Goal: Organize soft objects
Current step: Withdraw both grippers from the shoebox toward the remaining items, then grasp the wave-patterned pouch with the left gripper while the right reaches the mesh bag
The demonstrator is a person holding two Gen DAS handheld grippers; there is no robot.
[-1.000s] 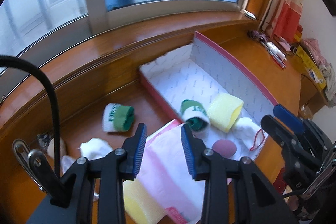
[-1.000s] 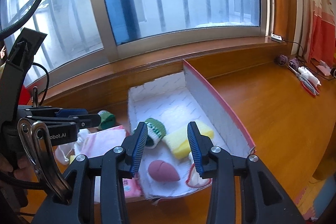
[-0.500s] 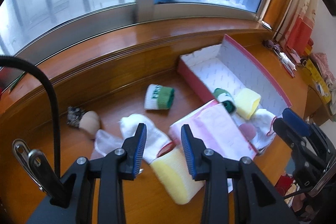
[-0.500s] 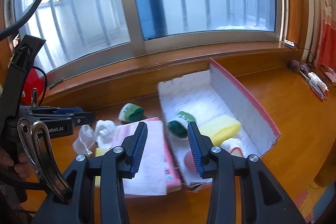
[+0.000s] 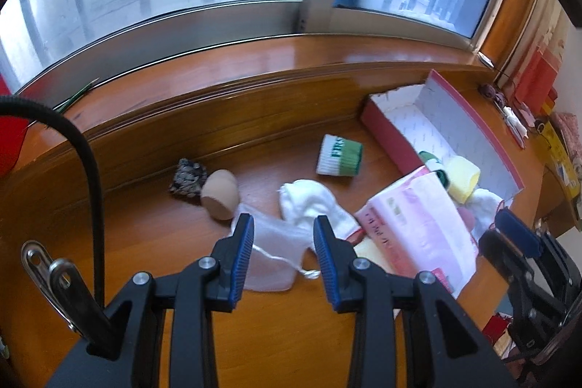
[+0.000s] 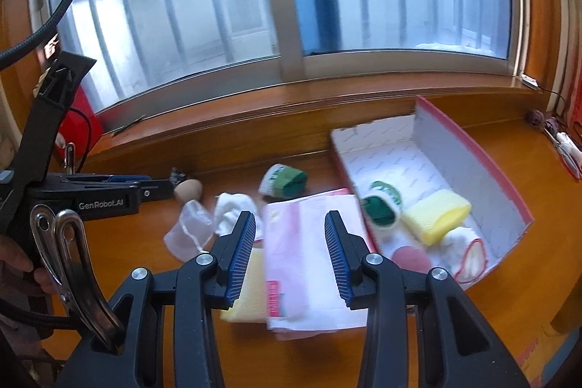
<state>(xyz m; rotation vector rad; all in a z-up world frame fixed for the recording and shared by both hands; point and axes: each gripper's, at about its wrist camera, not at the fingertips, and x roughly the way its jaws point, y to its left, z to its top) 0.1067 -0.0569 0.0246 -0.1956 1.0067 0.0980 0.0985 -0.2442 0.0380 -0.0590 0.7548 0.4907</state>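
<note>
A pink-edged box (image 5: 469, 119) (image 6: 476, 155) on the wooden top holds a green-white wristband (image 6: 382, 202), a yellow wristband (image 6: 438, 213), a white cloth (image 6: 469, 250) and a pink sponge (image 6: 411, 255). Outside it lie a green-white wristband (image 5: 340, 155) (image 6: 283, 180), a white sock (image 5: 313, 206) (image 6: 232, 210), a mesh pouch (image 5: 269, 257) (image 6: 189, 235), a beige sponge (image 5: 220, 193), a pink packet (image 5: 418, 231) (image 6: 309, 253) and a yellow sponge (image 6: 247, 297). My left gripper (image 5: 283, 264) is open above the pouch. My right gripper (image 6: 289, 257) is open above the packet.
A dark patterned scrunchie (image 5: 187, 177) lies by the raised window ledge (image 5: 254, 79). Yarn balls and small items (image 6: 545, 126) sit at the far right. A red object (image 6: 78, 122) stands at the left by the window.
Both grippers have swung left, away from the box. The left view now centres on the pouch and sock, the right view on the pink packet. Both stay open.
</note>
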